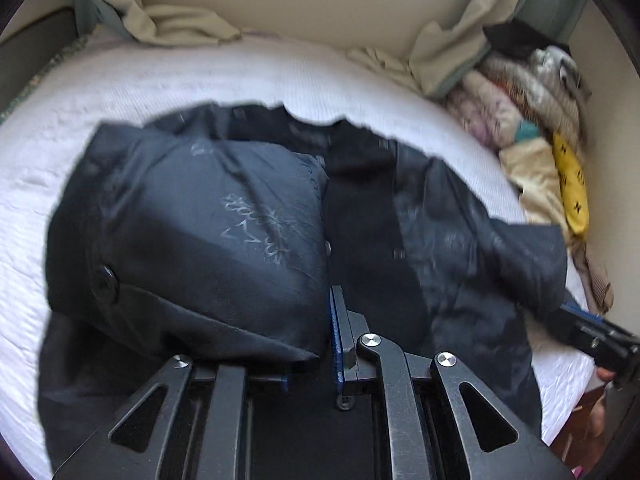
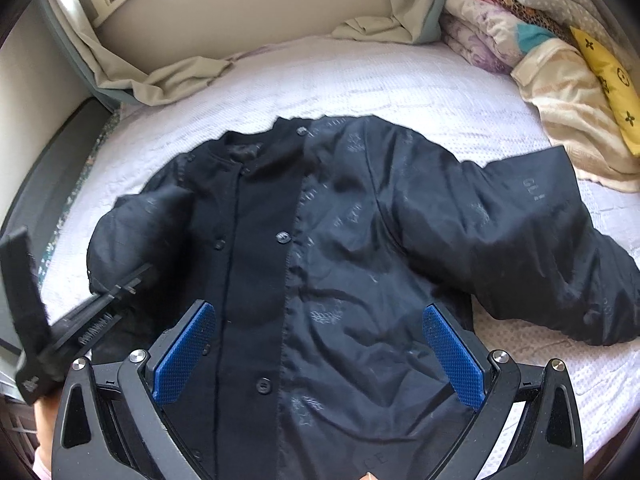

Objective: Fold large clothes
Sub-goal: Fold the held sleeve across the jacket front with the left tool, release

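A large dark navy jacket [image 2: 340,240] with a black button placket lies face up on the white bed cover [image 2: 360,80]. My left gripper [image 1: 326,344] is shut on the jacket's left sleeve [image 1: 192,240], which it holds lifted over the jacket's front; the sleeve hides its left finger. In the right wrist view the left gripper [image 2: 116,296] shows at the jacket's left side. My right gripper [image 2: 320,356] is open, its blue pads [image 2: 184,356] spread above the jacket's lower front. The jacket's right sleeve [image 2: 540,248] lies stretched out to the right. The right gripper [image 1: 592,340] shows at the right edge of the left wrist view.
A pile of folded quilts and a yellow pillow [image 2: 608,80] sits at the bed's far right corner. Beige curtains [image 2: 168,76] hang onto the bed along the far wall. The bed's left edge [image 2: 60,208] drops beside a dark frame.
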Tool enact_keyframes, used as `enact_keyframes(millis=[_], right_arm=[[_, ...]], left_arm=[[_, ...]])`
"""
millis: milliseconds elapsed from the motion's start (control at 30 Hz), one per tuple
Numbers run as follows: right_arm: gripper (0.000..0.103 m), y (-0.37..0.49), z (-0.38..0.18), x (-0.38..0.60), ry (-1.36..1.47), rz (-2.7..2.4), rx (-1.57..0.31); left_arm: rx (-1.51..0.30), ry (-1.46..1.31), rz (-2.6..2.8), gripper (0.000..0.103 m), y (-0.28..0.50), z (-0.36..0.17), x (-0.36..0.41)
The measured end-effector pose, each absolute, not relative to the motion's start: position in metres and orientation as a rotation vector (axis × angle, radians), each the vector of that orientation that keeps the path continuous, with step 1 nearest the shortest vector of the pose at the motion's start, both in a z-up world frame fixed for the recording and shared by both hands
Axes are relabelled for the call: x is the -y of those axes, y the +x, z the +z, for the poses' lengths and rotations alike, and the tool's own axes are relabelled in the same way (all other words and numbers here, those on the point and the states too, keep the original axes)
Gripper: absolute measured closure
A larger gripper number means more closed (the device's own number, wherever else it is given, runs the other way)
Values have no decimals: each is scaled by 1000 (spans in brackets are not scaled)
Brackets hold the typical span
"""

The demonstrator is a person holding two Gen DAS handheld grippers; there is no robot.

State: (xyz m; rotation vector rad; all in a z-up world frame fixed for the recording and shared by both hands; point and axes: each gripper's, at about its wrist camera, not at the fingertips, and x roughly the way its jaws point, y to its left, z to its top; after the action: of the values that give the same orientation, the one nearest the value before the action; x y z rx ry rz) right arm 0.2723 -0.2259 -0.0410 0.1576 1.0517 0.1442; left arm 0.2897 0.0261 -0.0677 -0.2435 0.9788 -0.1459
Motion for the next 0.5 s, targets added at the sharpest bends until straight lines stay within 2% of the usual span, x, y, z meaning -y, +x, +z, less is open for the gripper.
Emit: enact_keyframes(millis=[33,67,133,167,200,400,500], right_arm=[[0,274,-45,228,157,136,-1062],[0,275,-48,229,156,129,-1070],[0,276,-54,231,149,121,-1086],[0,277,-57,231,144,119,-1094],[0,277,-60,230,139,117,-1101],[0,278,-76,227,99,107,-1148],[0,277,-86,226,71,95,-1174]], left_arm=[[-989,-243,-141,84,293,-71,-25],[-994,-246,-141,77,293,-72,-23],[-1026,-283,-150,55,296,-78,-25],[-1037,-306,-157,40,295,-80,-25],[-1041,-341,-159,32,292,-79,-28],[-1031,-321,-162,11,271,-61,-17],[-1013,-273,-150,8,256,-56,-12]])
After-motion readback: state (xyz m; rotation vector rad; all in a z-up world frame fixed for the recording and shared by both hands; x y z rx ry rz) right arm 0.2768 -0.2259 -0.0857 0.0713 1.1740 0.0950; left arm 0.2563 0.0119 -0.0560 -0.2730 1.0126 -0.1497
